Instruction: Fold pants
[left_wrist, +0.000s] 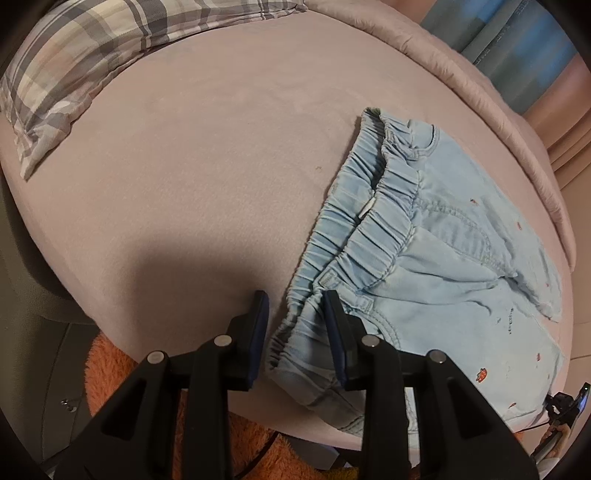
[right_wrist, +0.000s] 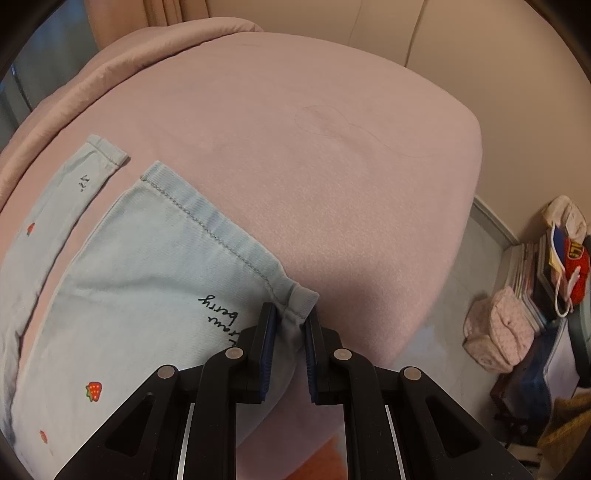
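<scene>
Light blue pants (left_wrist: 443, 266) with small strawberry prints lie flat on a pink bed (left_wrist: 203, 147). Their gathered elastic waistband (left_wrist: 365, 221) runs toward my left gripper (left_wrist: 295, 306), whose jaws stand apart around the near waistband corner; the left pad does not touch the cloth, so it is open. In the right wrist view, the near leg (right_wrist: 147, 280) carries black script, and the other leg (right_wrist: 74, 184) lies beside it to the left. My right gripper (right_wrist: 290, 317) is shut on the hem corner of the near leg, with bunched cloth pinched between its blue pads.
A plaid pillow (left_wrist: 74, 74) lies at the far left of the bed, and a rolled pink quilt (left_wrist: 498, 110) lines the far edge. An orange fluffy rug (left_wrist: 118, 369) covers the floor below the near edge. Stacked books and bags (right_wrist: 535, 288) sit on the floor at the right.
</scene>
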